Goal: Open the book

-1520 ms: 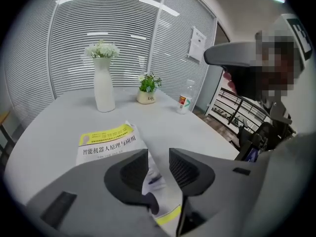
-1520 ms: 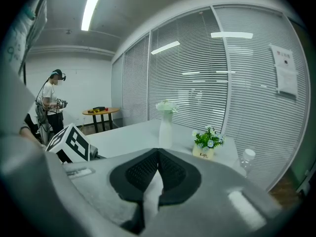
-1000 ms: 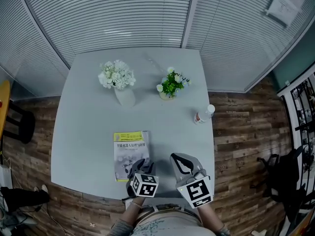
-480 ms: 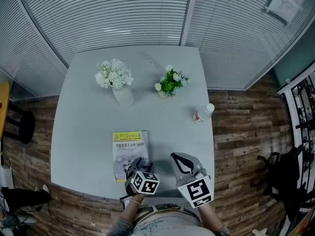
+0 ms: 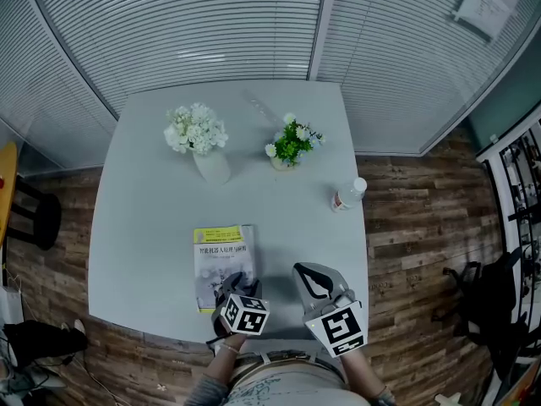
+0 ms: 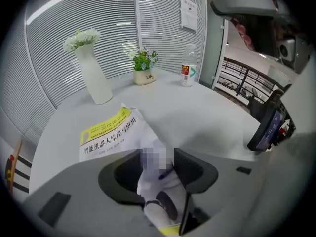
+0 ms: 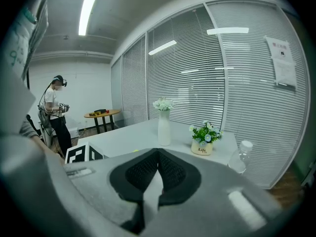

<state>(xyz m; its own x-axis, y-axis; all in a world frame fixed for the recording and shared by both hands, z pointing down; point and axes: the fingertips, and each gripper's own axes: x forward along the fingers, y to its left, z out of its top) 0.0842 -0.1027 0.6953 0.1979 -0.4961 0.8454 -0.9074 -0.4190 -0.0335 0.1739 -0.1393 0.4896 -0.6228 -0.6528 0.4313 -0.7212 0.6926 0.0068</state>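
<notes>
The table [image 5: 144, 227] is a pale grey square set before walls of closed blinds.

1. Far-left part of the table: a tall white vase [image 5: 211, 166] of white flowers, upright. No writing on it.
2. Near edge of the table, left of centre: the book [image 5: 221, 252], lying flat with its front cover up. A yellow band crosses the top of the cover and its small print is not legible. Below it the black title reads 智能机器人原理与应用.
3. Over the table's near edge: the left gripper [image 5: 236, 282], pointing steeply down at the near end of the book. Its jaws stand wide apart, having just been closing a little. The near part of the cover lies between them, and the pads are not clamped on it.
4. Far-centre part of the table: a small cream pot [image 5: 287, 162] of green leaves and pale blossoms, marked "Life".
5. Near-right part of the table: the right gripper [image 7: 158, 156], jaws closed tip to tip, holding nothing.
6. Right edge of the table: a clear plastic bottle [image 5: 348, 194] with a white cap. Its red and green label is not legible.
</notes>
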